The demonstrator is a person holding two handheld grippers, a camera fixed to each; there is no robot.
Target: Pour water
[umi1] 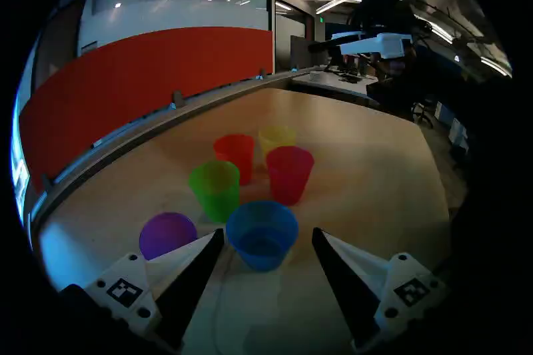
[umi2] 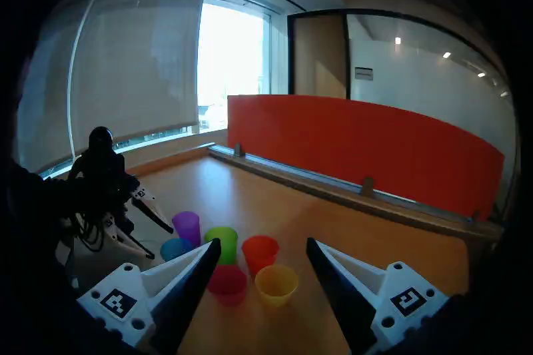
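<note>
Several coloured plastic cups stand grouped on the wooden table (umi1: 373,155). In the left gripper view my left gripper (umi1: 266,235) is open, its fingertips (umi1: 212,238) on either side of the blue cup (umi1: 262,218) without touching it. Purple cup (umi1: 168,235) stands left of it, with green cup (umi1: 215,188), red cup (umi1: 289,174), orange cup (umi1: 234,155) and yellow cup (umi1: 277,138) behind. My right gripper (umi2: 262,243) hovers open above the group, over the orange cup (umi2: 260,252). I cannot tell whether any cup holds water.
A red partition (umi1: 146,82) with a rail runs along the table's far edge. A person in dark clothes holds the right gripper (umi1: 336,43) high beyond the table. The left gripper (umi2: 162,243) shows at the blue cup (umi2: 174,248). Office desks and chairs stand behind.
</note>
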